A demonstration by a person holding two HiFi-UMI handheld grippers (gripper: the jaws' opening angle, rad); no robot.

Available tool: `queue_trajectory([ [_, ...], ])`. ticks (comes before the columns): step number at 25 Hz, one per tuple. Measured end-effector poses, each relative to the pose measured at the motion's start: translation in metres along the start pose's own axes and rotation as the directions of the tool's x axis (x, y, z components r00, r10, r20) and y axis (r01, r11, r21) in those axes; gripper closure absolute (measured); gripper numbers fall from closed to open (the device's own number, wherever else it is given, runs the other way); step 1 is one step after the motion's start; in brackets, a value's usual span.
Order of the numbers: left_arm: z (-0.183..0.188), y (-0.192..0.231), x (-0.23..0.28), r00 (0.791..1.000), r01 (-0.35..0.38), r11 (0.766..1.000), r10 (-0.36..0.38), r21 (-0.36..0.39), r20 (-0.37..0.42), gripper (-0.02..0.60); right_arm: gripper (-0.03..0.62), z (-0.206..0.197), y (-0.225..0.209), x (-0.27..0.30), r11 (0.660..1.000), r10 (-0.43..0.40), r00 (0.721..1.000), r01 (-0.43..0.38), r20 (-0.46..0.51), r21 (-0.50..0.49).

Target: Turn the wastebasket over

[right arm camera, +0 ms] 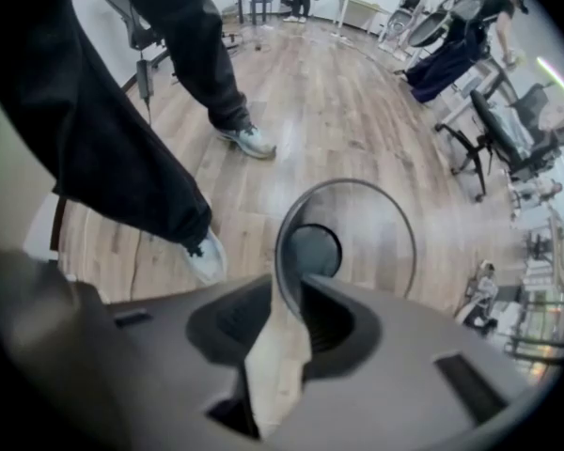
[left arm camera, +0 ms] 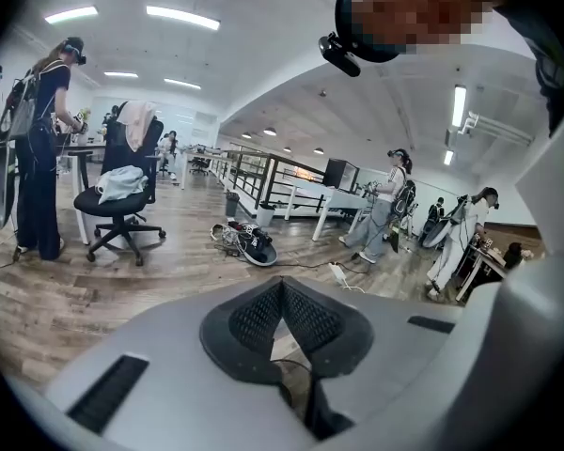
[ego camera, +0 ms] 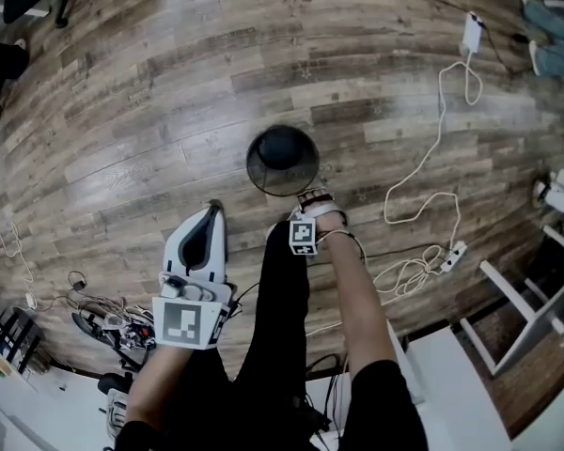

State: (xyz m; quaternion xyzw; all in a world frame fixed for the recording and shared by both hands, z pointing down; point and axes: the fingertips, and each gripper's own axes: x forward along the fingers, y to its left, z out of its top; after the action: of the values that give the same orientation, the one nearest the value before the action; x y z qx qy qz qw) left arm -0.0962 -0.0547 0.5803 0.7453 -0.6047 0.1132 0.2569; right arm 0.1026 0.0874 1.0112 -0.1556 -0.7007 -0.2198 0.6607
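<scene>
- The left gripper (ego camera: 212, 209) hangs nearest the person's body, off to the side and angled down at bare floor. Its fingers are together at the tips with nothing between them. I'd keep it there unless the basket needs steadying.
- The right gripper (right arm camera: 291, 289) points straight down over the near edge of the wastebasket (ego camera: 282, 161). Its fingers stand apart, and the thin rim wire runs up through the gap without either pad pressing on it.
- The wastebasket (right arm camera: 317, 250) is a black mesh one standing on the wooden floor (ego camera: 169, 92) just ahead of the person's legs. Its mouth faces up and its round bottom shows down inside.
- To my eye the step is at that rim. For a good turn, seat the wire deep in the pads before closing, since a shallow pinch on thin wire would likely slip.
- The mesh looks light, so I'd lift only enough to clear the floor, then roll the wrist slowly so it doesn't swing.
- A pale shoe (right arm camera: 205, 256) sits close beside the basket, so tip the basket away from it.
- Farther off, a white cable (ego camera: 409, 271) and a power strip (ego camera: 454, 255) lie well clear of the basket.
</scene>
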Motion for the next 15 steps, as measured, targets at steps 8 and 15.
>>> queue_trajectory([
  [8,0.066,-0.010,-0.045,0.999,-0.010,1.000,0.010,-0.018,0.039,0.551,0.551,0.007,-0.033,-0.105,0.910,0.048,0.997,-0.069,0.062,0.410],
  [15,0.128,-0.025,-0.077,0.995,-0.010,1.000,0.011,-0.006,0.094,0.551,0.562,0.005,-0.096,-0.203,0.562,-0.030,0.985,-0.123,0.168,0.818],
])
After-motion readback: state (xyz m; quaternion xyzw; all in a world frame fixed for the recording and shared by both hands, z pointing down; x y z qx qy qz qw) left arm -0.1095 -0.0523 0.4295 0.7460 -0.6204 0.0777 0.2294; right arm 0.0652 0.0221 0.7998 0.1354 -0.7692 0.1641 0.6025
